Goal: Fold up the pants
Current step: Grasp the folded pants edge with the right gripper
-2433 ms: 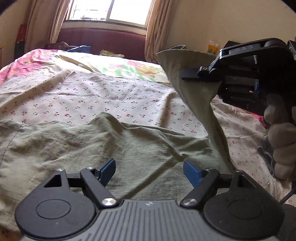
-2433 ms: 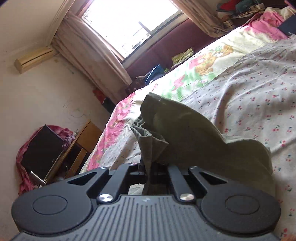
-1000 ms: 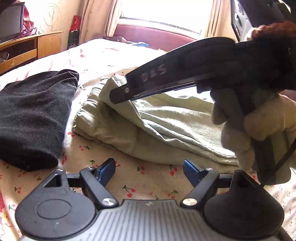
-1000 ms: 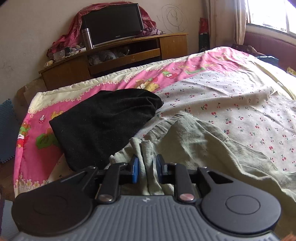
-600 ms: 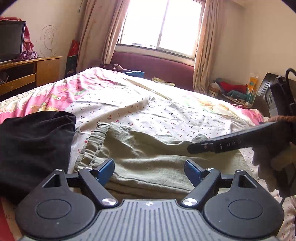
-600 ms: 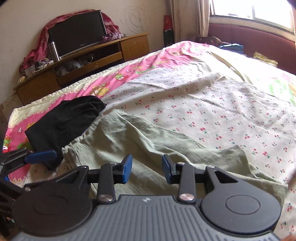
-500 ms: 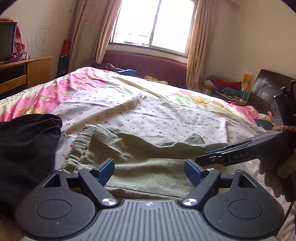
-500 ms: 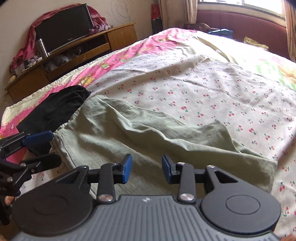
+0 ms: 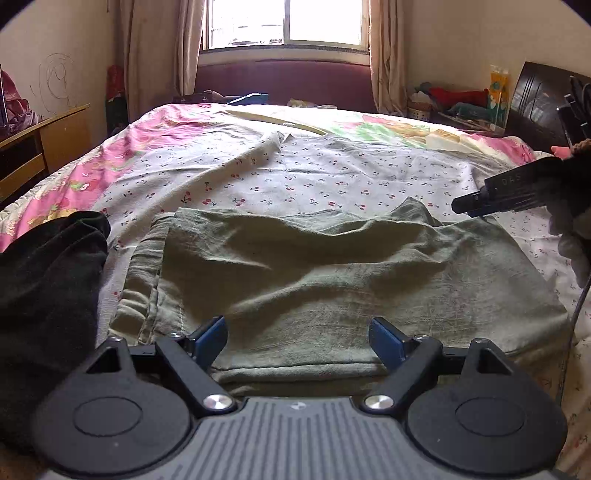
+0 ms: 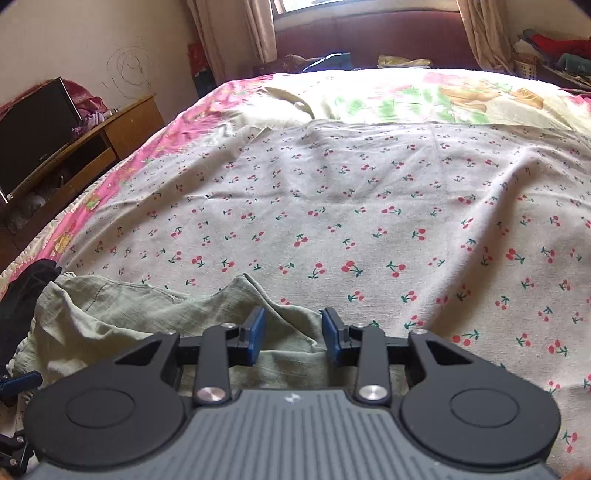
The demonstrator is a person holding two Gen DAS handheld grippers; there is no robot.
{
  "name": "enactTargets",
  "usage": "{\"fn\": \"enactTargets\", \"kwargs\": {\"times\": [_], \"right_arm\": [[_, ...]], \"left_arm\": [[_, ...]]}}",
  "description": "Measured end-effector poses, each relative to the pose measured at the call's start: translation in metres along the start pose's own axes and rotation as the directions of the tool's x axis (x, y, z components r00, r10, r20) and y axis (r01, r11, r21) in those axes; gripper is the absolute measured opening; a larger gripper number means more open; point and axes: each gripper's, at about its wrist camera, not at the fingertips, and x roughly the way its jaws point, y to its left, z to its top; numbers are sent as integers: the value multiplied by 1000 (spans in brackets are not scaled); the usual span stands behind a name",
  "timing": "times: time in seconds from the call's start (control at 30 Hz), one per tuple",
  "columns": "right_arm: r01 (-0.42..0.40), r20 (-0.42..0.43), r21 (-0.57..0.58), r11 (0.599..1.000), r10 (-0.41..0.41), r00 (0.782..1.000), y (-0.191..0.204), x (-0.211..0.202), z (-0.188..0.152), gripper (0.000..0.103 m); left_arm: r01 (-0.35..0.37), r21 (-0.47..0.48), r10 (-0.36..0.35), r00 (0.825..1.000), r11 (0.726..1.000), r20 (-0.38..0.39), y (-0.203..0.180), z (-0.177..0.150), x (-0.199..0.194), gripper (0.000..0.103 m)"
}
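Olive-green cloth fills the middle of my left wrist view: the pants lie folded into a broad, wrinkled rectangle on the cherry-print sheet that covers the bed. My left tool sits just at the near folded edge of the pants, its blue-padded fingers spread wide with nothing between them; I cannot tell whether the tips rest on the fabric or hang just over it. The waistband end with its stitched seam lies toward the left, close beside a dark black garment heaped on the same sheet. At the far right corner of the pants I see my right tool from the side, held in a gloved hand, its tip above the cloth near that corner. From the right wrist view, the right tool has its blue pads parted, gripping nothing, with a raised, crumpled corner of the pants directly under and between them; the fabric spreads away to the left while bare sheet stretches ahead. A wooden cabinet with a dark screen stands left of the bed, and a window with curtains lies beyond its far end.
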Motion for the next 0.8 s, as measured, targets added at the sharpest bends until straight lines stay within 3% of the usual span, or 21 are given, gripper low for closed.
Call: {"fn": "enactTargets", "kwargs": {"times": [0.13, 0.2, 0.27, 0.47, 0.6, 0.63, 0.67, 0.7, 0.8], "right_arm": [[-15, 3, 179, 984, 15, 1000, -39, -42, -25, 42], [-52, -30, 289, 956, 63, 998, -57, -48, -41, 46], [-105, -71, 382, 918, 143, 987, -71, -44, -57, 46], [-243, -27, 389, 889, 275, 961, -67, -30, -50, 46], [-270, -82, 372, 888, 321, 943, -59, -3, -49, 46], [-275, -79, 379, 884, 327, 942, -58, 0, -51, 42], [-274, -78, 389, 880, 328, 941, -57, 1, -52, 17], [-275, -85, 412, 869, 337, 938, -57, 2, -52, 8], [-320, -33, 535, 782, 398, 917, -69, -8, -59, 8]], "left_arm": [[1, 10, -1, 1000, 1000, -3, -4, 8, 10, 96], [14, 10, -14, 998, 1000, -60, -6, 4, 25, 96], [-12, 42, 14, 997, 999, -71, -12, -2, 32, 97], [-45, 55, 48, 997, 997, -63, -15, 3, 5, 97], [-73, 16, 73, 997, 997, -35, -11, 3, -7, 97], [-69, 15, 69, 997, 998, -30, -12, 5, -7, 97], [-59, 20, 59, 998, 998, -32, -15, 7, -5, 97], [-51, 27, 52, 998, 998, -32, -17, 9, -2, 97], [-22, 55, 25, 998, 998, -53, -24, 11, 13, 97]]}}
